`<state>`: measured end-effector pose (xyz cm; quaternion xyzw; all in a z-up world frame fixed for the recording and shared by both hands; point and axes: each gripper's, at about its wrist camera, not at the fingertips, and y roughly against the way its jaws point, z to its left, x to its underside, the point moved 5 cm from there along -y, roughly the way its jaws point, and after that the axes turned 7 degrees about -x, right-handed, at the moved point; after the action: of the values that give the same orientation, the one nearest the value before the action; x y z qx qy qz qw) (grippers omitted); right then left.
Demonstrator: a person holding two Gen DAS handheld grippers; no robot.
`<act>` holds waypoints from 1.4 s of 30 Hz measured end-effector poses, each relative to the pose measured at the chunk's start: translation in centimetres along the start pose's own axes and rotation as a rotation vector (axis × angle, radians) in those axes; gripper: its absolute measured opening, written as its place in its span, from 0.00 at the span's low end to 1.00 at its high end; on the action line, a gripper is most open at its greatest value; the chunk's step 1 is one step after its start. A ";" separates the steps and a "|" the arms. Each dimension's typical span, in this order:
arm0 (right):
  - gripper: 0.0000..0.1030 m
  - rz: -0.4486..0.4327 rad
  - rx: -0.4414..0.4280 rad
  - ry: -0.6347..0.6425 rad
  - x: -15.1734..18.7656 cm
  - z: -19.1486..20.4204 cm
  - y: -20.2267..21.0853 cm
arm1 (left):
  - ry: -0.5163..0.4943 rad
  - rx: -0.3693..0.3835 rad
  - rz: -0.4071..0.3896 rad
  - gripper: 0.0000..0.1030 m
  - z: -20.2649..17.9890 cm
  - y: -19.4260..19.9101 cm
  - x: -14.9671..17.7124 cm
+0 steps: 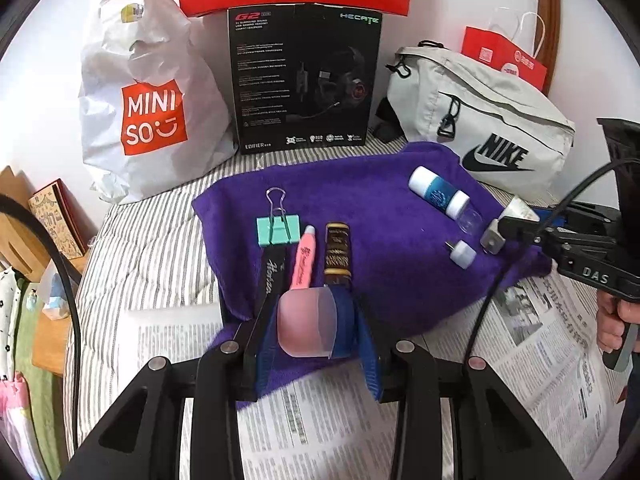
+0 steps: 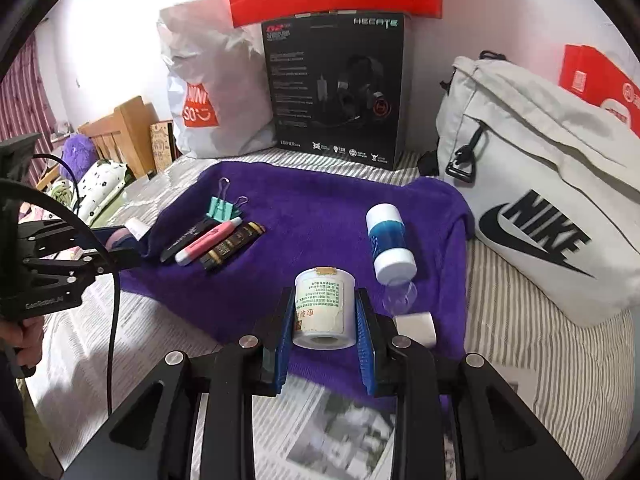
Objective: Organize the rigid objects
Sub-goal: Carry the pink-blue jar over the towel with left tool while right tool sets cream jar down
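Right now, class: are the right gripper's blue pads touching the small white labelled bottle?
Touching. The right wrist view shows both blue pads of the right gripper pressed against the white labelled bottle's sides, with no gap.

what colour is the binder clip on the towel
Mint green body with silver wire handles; the binder clip shows best in the left wrist view.

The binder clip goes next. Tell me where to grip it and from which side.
Grip the binder clip across its mint body, coming down from above with one finger on each short end. It lies flat on the purple towel, wire loop pointing away; the black pen sits just in front of it, so avoid that side.
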<state>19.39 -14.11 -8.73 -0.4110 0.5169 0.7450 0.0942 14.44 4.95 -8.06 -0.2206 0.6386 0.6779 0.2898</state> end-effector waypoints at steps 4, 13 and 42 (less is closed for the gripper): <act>0.28 0.025 0.000 -0.017 -0.9 -0.9 -2.1 | -0.010 0.002 0.011 0.34 0.4 -0.8 -0.7; 0.28 0.105 -0.001 -0.023 -2.1 -1.8 -6.8 | -0.006 0.002 0.014 0.34 1.4 -2.1 -2.2; 0.42 0.146 0.020 -0.004 -1.0 -2.2 -7.5 | -0.006 0.011 0.071 0.34 1.6 -3.9 -1.1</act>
<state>25.40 -12.36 -13.50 -0.3697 0.5525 0.7457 0.0448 18.05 6.53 -10.07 -0.1942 0.6488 0.6849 0.2686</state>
